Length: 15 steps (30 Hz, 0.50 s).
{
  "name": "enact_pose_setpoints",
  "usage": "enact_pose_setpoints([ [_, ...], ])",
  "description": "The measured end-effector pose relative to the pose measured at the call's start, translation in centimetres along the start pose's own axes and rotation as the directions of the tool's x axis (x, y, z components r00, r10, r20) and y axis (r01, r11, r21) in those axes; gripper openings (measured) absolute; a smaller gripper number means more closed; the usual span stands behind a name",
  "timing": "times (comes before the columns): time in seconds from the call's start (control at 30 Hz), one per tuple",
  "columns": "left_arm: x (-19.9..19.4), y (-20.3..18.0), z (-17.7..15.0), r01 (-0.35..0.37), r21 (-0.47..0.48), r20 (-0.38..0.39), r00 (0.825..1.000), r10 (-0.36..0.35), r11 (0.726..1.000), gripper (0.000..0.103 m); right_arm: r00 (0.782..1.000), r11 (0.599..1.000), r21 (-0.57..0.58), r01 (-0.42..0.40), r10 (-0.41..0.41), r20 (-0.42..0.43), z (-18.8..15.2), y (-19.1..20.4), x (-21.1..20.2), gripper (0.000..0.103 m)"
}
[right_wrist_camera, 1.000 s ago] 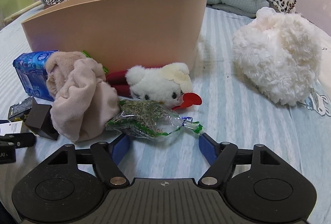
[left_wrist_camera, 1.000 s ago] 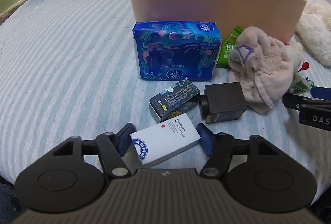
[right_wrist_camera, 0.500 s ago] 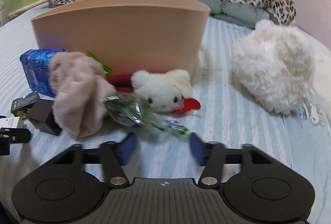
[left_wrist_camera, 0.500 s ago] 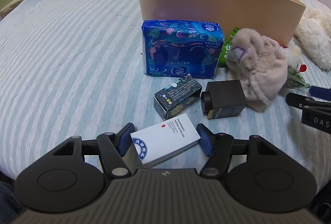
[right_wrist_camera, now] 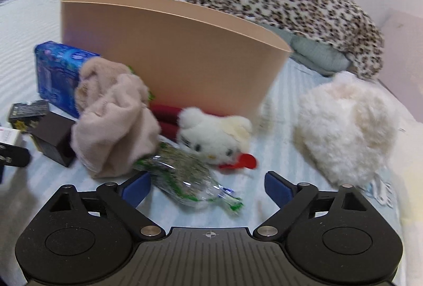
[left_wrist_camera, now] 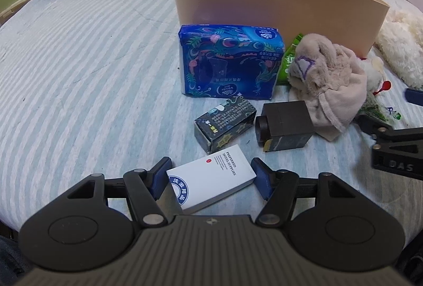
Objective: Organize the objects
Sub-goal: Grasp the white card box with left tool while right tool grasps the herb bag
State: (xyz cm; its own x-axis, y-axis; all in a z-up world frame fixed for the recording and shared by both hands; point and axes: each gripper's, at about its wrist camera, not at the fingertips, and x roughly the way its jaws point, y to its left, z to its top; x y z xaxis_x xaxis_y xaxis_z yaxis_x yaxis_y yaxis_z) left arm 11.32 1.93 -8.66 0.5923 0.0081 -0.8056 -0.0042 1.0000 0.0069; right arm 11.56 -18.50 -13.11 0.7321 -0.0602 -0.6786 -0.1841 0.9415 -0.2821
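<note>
- Right wrist view: the right gripper [right_wrist_camera: 207, 187] has rolled since a second ago, and its jaws are opening, now wider around the clear herb packet [right_wrist_camera: 182, 177] without gripping it.
- Left gripper [left_wrist_camera: 211, 176] has not moved; its jaws stay clenched on the white box [left_wrist_camera: 211, 179].
- White box reads "PREFERRED HOTEL SUPPLIES"; the blue tissue pack [left_wrist_camera: 230, 61] reads "Vinda".
- Packet lies on the striped bed [left_wrist_camera: 92, 69], touching the pink cloth [right_wrist_camera: 113, 119], near the tan bin [right_wrist_camera: 174, 58].

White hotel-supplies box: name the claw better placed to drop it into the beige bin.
Left. The left claw already has the white box between its pads, with the beige bin straight ahead. The right claw is opening around the clear herb packet instead.
</note>
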Motion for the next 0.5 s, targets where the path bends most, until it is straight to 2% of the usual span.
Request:
enact_pose_setpoints([
  [0.13, 0.1, 0.1, 0.2, 0.014, 0.001, 0.001, 1.0, -0.014, 1.0, 0.067, 0.993, 0.994, 0.036, -0.103, 0.105, -0.048, 0.6, -0.1, 1.3, 0.055],
  [0.17, 0.1, 0.1, 0.2, 0.017, 0.002, 0.001, 1.0, -0.017, 1.0, 0.067, 0.992, 0.992, 0.047, -0.115, 0.117, -0.05, 0.7, -0.2, 1.4, 0.051],
  [0.27, 0.0, 0.3, 0.2, 0.023, 0.001, 0.004, 1.0, -0.023, 1.0, 0.067, 0.99, 0.989, 0.059, -0.134, 0.137, -0.046, 1.0, -0.5, 0.8, 0.043],
  [0.5, -1.9, 0.8, 0.4, 0.057, -0.004, 0.027, 0.998, -0.057, 0.998, 0.067, 0.991, 0.982, 0.137, -0.131, 0.132, -0.005, 0.1, -1.3, -2.0, 0.042],
])
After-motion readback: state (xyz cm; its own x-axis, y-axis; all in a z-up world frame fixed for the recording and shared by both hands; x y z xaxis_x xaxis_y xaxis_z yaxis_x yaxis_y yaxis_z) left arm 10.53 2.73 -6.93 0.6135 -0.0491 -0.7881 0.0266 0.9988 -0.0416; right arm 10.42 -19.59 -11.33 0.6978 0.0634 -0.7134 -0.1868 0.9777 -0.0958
